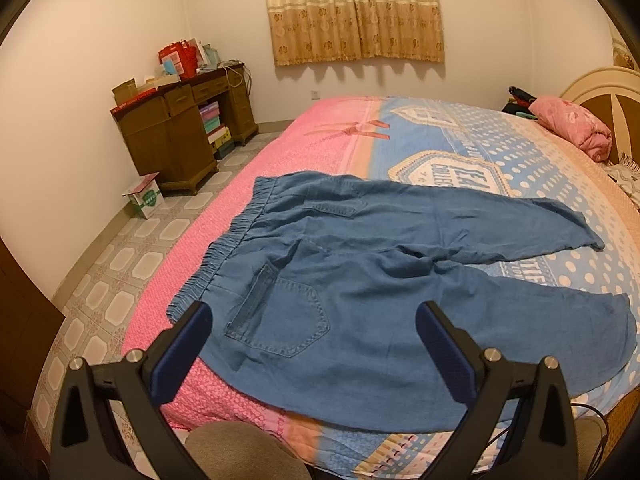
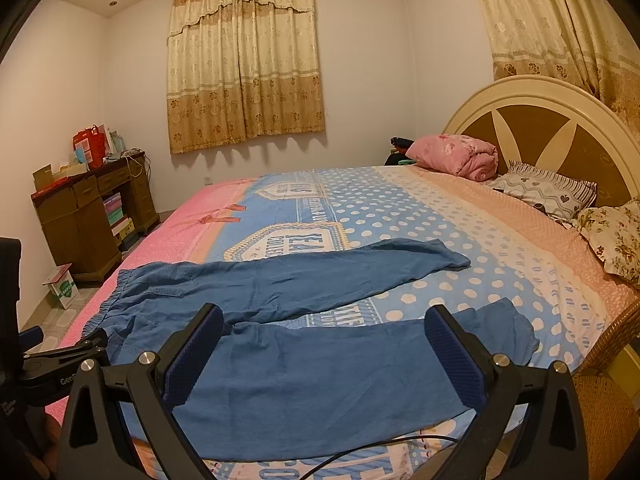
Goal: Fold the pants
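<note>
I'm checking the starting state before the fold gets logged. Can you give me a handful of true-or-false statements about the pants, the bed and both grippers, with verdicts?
1. The blue pants lie spread flat on the bed, legs apart. True.
2. The left gripper is clamped on the waistband. False: its jaws stand open, holding nothing.
3. The right gripper has open jaws above the near pant leg. True.
4. The pants are already folded in half. False: both legs lie separately, unfolded.
5. A rolled pink blanket sits near the headboard. True.
</note>
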Demonstrator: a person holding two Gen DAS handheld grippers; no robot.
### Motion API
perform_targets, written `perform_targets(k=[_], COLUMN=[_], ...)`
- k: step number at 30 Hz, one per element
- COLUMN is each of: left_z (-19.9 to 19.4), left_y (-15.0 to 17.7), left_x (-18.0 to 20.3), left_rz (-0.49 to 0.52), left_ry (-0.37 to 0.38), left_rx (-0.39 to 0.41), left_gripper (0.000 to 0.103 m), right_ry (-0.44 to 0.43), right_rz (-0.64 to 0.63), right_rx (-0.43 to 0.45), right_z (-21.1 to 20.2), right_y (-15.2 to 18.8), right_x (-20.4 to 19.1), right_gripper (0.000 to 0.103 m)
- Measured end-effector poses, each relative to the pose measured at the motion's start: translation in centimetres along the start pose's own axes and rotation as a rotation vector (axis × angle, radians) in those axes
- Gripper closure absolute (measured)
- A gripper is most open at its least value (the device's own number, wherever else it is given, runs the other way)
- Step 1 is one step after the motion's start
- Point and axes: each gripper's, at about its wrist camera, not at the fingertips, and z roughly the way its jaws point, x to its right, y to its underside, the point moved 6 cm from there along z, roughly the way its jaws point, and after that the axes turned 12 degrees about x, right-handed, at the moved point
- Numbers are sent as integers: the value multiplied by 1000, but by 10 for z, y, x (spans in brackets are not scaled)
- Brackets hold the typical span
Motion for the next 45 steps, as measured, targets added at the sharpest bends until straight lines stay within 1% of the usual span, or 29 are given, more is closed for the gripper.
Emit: perform_targets(k=[21,36,40,42,45], left_z=[20,69,89,98,114], left_y=[7,1,-8,-15,-21], left_x=[8,14,18,18,19], left_rz=[21,41,59,56,45], left_ry=[-9,-23,-24,-33,-26], left_rx=[-35,-99,-113,-110,-127], left_gripper=[0,0,0,0,0], right_ry=[0,18,18,20,20], right_rz=[0,2,-10,-10,-16], right_rx=[-41,-95,-117,-124,-130], right_z=[16,62,82,92,105], right_y=[10,14,14,13,11], right_x=[5,20,28,32,35], right_gripper=[2,2,2,2,2])
